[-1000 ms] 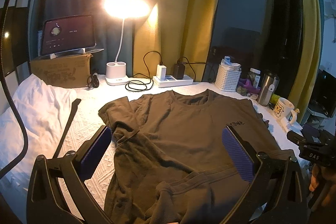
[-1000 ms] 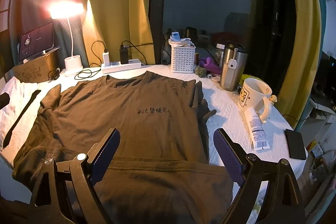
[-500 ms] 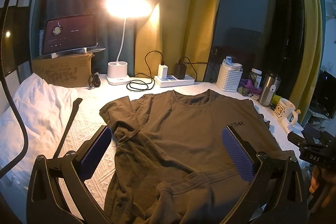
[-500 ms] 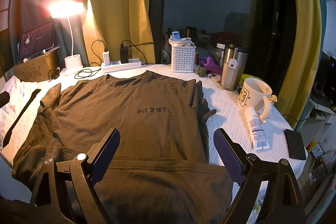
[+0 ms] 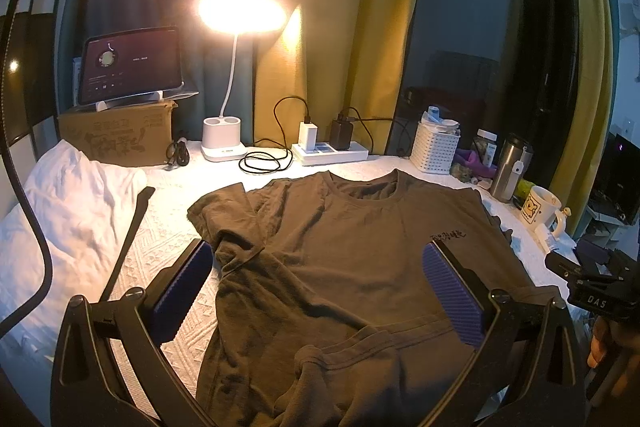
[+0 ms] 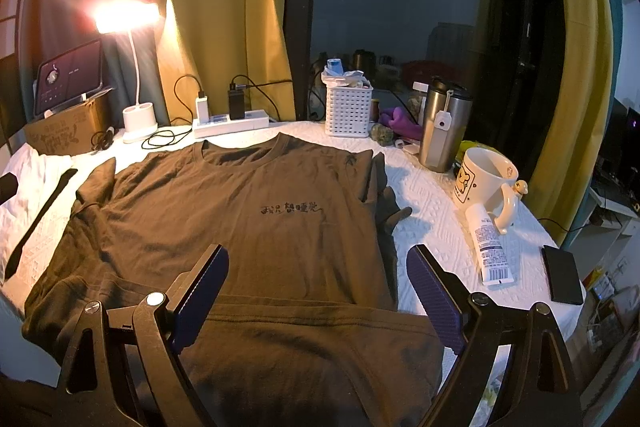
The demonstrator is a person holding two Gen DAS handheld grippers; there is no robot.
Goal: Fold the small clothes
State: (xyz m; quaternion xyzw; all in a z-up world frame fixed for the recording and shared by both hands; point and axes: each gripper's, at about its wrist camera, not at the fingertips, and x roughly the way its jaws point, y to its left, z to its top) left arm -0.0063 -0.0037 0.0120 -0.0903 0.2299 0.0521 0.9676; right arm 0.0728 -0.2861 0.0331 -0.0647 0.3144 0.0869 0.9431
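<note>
White bedcover under lamplight, and you're hovering both claws wide open, holding nothing. The shirt is lying ahead, collar far, hem under both. Left claw is sitting nearer the rumpled sleeve; right claw nearer the tucked one.

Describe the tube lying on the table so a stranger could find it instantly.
Start at the brown T-shirt spread over the white table cover, then look right to the cream mug with a bear print. The white tube lies flat just in front of that mug, barcode end nearest the camera, left of the black phone.
</note>
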